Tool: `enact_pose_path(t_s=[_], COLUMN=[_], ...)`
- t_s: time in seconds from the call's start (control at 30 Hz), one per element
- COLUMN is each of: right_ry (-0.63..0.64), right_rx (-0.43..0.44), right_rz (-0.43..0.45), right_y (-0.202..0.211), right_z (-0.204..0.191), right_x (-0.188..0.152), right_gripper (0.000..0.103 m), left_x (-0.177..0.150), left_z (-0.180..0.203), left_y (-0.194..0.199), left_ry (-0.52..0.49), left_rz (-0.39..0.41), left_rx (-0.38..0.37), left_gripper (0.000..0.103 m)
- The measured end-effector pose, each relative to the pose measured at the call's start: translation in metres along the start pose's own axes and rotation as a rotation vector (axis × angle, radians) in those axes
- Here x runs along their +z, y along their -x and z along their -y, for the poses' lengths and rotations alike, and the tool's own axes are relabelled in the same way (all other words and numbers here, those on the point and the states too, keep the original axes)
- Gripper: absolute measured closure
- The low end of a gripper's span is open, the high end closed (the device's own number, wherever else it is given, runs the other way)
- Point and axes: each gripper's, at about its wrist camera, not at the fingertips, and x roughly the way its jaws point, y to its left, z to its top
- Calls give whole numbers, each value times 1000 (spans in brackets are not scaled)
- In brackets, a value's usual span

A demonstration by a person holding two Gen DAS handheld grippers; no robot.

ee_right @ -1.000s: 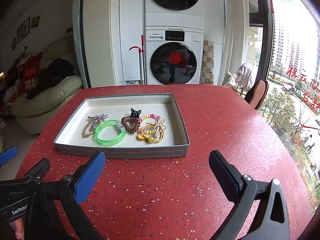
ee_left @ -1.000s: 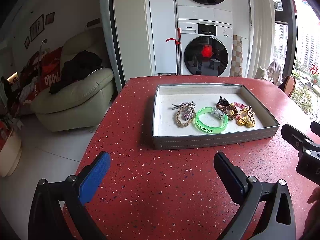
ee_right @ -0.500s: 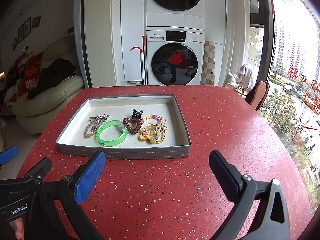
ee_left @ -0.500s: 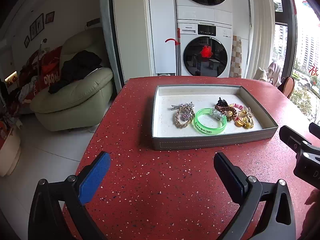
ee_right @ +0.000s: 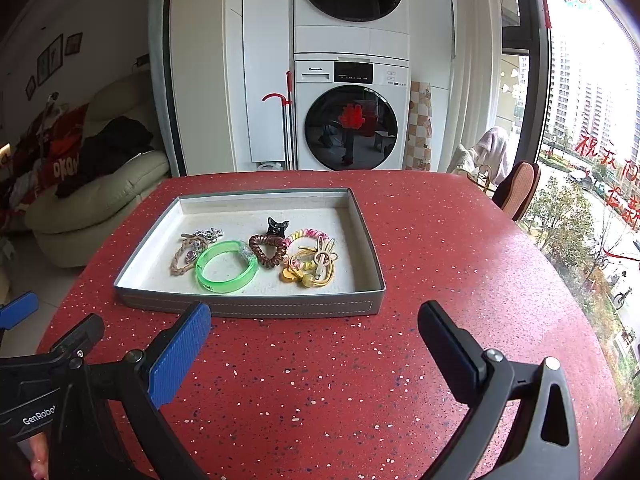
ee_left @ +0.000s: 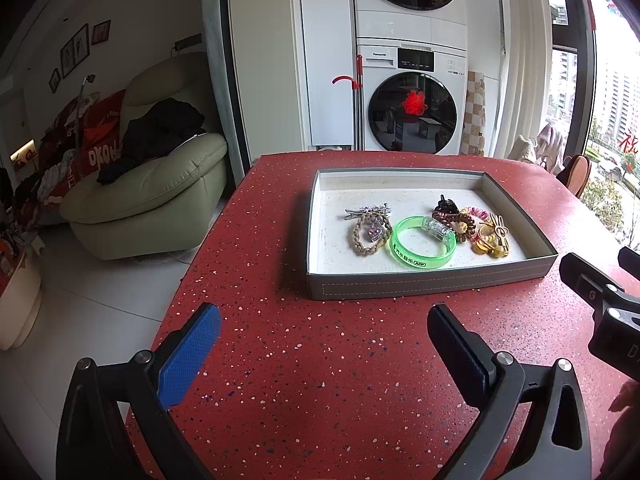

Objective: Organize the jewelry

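Note:
A grey tray point(ee_left: 432, 282) point(ee_right: 256, 306) sits on the red speckled table. In it lie a green bangle point(ee_left: 422, 242) point(ee_right: 226, 266), a braided tan hair tie with a silver clip point(ee_left: 370, 228) point(ee_right: 190, 250), a brown coil hair tie point(ee_left: 456, 222) point(ee_right: 268, 250), a black claw clip point(ee_left: 446, 202) point(ee_right: 277, 225) and yellow hair ties point(ee_left: 490, 238) point(ee_right: 314, 264). My left gripper point(ee_left: 324, 344) is open and empty, short of the tray's near wall. My right gripper point(ee_right: 314, 340) is open and empty, also just short of the tray.
The table's left edge point(ee_left: 188, 276) drops to a white floor with a cream sofa point(ee_left: 152, 196). Stacked washing machines point(ee_right: 352, 116) stand behind the table. A chair point(ee_right: 518, 188) stands at the right by the window. The right gripper's body shows in the left wrist view point(ee_left: 600, 300).
Both grippers have drawn slightly back from the tray; it sits a little farther away in both views. Both stay open, and the jewelry has not moved.

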Motion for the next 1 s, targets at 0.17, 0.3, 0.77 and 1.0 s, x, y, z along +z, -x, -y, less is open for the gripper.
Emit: enact_pose_path(t_s=[0.17, 0.3, 0.77, 1.0], right_ry=[-1, 0, -1, -1], right_rx=[0, 0, 0, 0], right_rz=[1, 0, 0, 1], right_y=[1, 0, 0, 1], right_z=[-1, 0, -1, -1], right_x=[0, 0, 0, 0], right_gripper=[0, 0, 0, 0], left_x=[0, 1, 2, 2], left_z=[0, -1, -2, -2], left_y=[0, 1, 1, 1], left_ry=[1, 1, 4, 5], left_rz=[0, -3, -4, -5], left_rx=[-1, -2, -2, -1], left_gripper=[0, 0, 0, 0])
